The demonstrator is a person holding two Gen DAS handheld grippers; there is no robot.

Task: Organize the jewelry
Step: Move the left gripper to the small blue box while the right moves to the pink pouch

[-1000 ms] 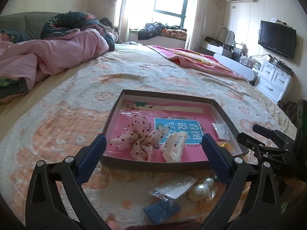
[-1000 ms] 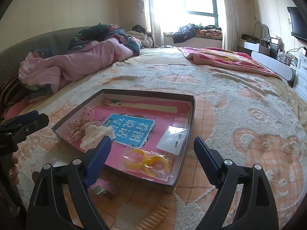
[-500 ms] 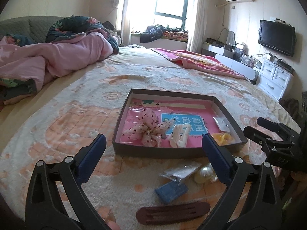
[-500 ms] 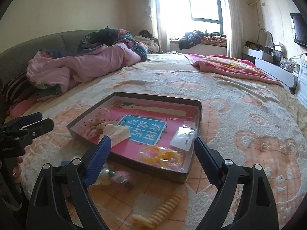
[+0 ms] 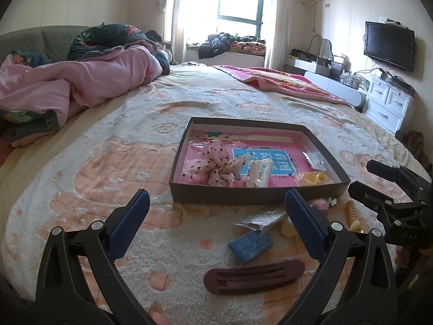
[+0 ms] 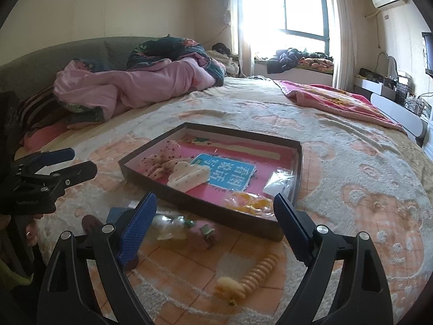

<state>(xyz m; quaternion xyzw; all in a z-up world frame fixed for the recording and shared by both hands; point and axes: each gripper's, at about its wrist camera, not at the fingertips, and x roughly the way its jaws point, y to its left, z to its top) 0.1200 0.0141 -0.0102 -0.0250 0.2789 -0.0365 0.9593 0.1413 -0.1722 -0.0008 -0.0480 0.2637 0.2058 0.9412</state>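
A shallow dark box (image 5: 254, 198) (image 6: 205, 205) with a pink floor lies on the bedspread. In it are a spotted pink bow (image 5: 216, 163), a cream claw clip (image 5: 259, 173) (image 6: 189, 176), yellow rings in a bag (image 5: 314, 177) (image 6: 249, 203) and a small clear packet (image 6: 278, 182). In front of the box lie a maroon hair clip (image 5: 254, 272), a blue pad (image 5: 250, 246), a clear packet (image 5: 259, 220) and a yellow ridged clip (image 6: 251, 276). My left gripper (image 5: 216, 226) is open above these loose items. My right gripper (image 6: 213, 224) is open too, empty, near the box's front corner.
The round bed carries a peach and cream blanket. A pink quilt (image 5: 75, 86) is heaped at the back left, and a red blanket (image 5: 281, 81) lies at the back right. White drawers (image 5: 389, 105) and a wall TV (image 5: 389, 46) stand beyond the bed's right edge.
Both grippers have drawn back from the box, so more of the loose items in front of it show, such as the maroon clip and the yellow ridged clip. Both stay open.
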